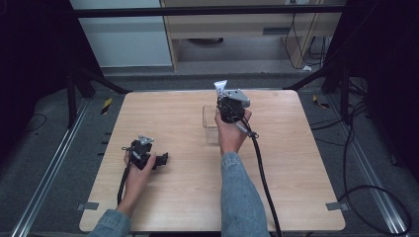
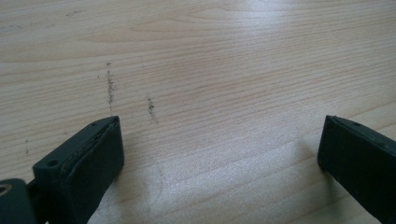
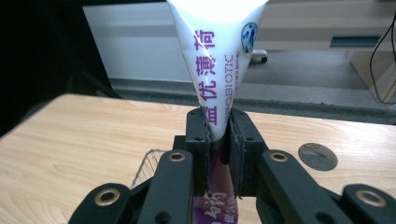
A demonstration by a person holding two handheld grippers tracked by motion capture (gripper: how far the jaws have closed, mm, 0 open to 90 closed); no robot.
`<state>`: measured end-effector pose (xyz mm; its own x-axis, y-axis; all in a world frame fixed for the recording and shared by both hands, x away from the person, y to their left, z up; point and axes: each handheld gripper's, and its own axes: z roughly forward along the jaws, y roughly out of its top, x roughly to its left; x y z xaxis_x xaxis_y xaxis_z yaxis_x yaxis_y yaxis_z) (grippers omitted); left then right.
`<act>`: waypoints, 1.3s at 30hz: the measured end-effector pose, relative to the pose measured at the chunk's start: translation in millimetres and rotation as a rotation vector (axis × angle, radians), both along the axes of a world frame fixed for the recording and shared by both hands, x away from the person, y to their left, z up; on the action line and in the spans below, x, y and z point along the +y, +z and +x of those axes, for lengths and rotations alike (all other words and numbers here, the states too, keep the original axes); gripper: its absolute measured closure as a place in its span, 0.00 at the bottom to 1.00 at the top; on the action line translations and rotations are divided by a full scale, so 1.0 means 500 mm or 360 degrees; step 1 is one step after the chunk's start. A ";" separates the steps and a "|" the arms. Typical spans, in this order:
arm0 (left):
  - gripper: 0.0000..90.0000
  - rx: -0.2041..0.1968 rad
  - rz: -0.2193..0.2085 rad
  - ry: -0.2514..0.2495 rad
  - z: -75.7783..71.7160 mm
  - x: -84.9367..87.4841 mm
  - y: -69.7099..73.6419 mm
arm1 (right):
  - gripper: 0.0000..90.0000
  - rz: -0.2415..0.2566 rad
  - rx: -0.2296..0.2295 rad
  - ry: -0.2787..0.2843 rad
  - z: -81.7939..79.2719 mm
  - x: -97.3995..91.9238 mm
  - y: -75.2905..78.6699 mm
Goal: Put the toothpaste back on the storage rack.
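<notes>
High view, left to right: the left gripper (image 1: 160,159) rests low on the table (image 1: 296,197), well apart from the work; the left gripper view shows its jaws spread wide over bare wood with nothing between them. The right gripper (image 1: 221,94) is held above a clear box (image 1: 210,129) near the table's middle, pinching a white tube (image 1: 220,87). Right gripper view confirms the jaws pressed on the tube (image 3: 217,51) near its lower part, its long axis upright and the flat sealed end uppermost. The box lies directly below and slightly toward the person, so the right hand (image 1: 232,131) is the nearer. Count: one tube, one box, two grippers.
</notes>
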<state>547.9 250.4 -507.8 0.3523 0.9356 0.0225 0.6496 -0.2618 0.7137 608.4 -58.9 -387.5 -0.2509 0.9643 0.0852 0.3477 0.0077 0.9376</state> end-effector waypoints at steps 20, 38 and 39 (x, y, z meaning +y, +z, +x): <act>0.00 0.0001 -0.0002 -0.0024 0.004 -0.008 0.000 | 0.88 -0.0074 0.0075 0.0022 0.014 0.008 -0.043; 0.00 0.0003 -0.0001 -0.0030 0.004 -0.009 0.000 | 0.89 -0.0174 0.0092 0.0076 0.004 0.012 -0.043; 0.00 0.0003 -0.0002 -0.0029 0.004 -0.009 0.000 | 0.89 -0.0181 0.0095 0.0078 0.003 0.012 -0.042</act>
